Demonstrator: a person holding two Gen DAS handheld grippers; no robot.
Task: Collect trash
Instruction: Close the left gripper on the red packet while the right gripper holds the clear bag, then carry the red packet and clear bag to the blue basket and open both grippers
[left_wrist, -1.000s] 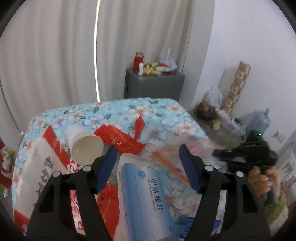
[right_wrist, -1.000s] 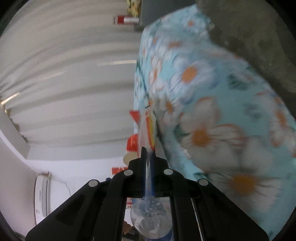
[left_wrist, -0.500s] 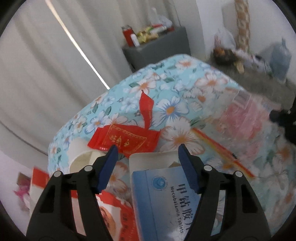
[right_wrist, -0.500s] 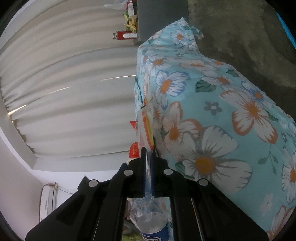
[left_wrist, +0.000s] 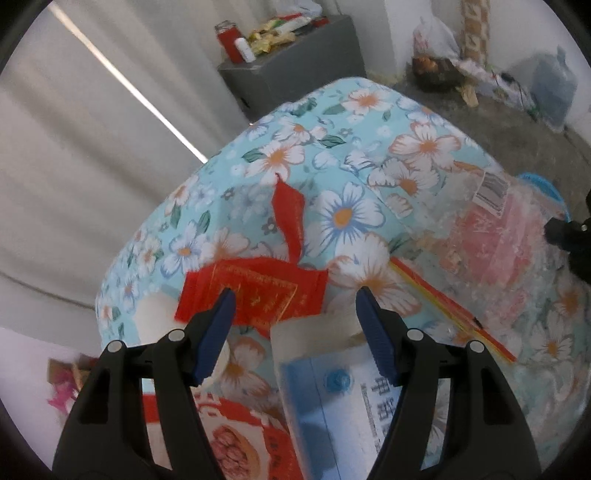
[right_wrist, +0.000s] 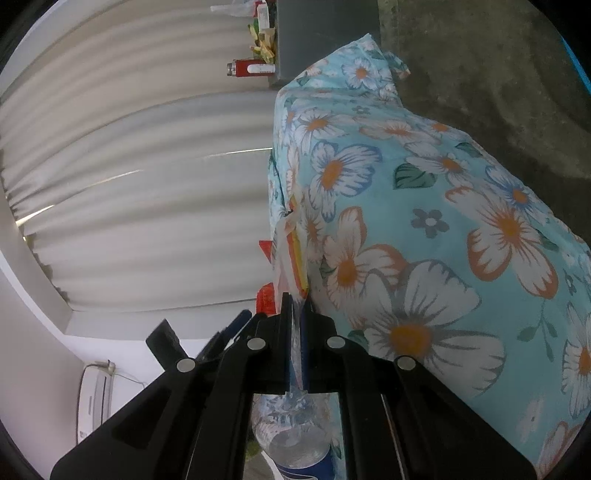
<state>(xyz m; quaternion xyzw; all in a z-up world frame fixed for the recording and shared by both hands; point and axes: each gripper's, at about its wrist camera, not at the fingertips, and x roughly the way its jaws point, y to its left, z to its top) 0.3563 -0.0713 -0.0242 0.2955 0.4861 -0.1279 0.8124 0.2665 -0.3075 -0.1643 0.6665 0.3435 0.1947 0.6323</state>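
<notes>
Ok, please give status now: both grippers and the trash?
Left gripper open above red packet. Right gripper shut on clear plastic bag. Nothing blocking.

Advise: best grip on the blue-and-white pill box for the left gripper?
Probably across its two long sides, near the white end, coming from above. The pill box lies flat, lengthwise between the open left gripper fingers, narrower than their gap.
</notes>
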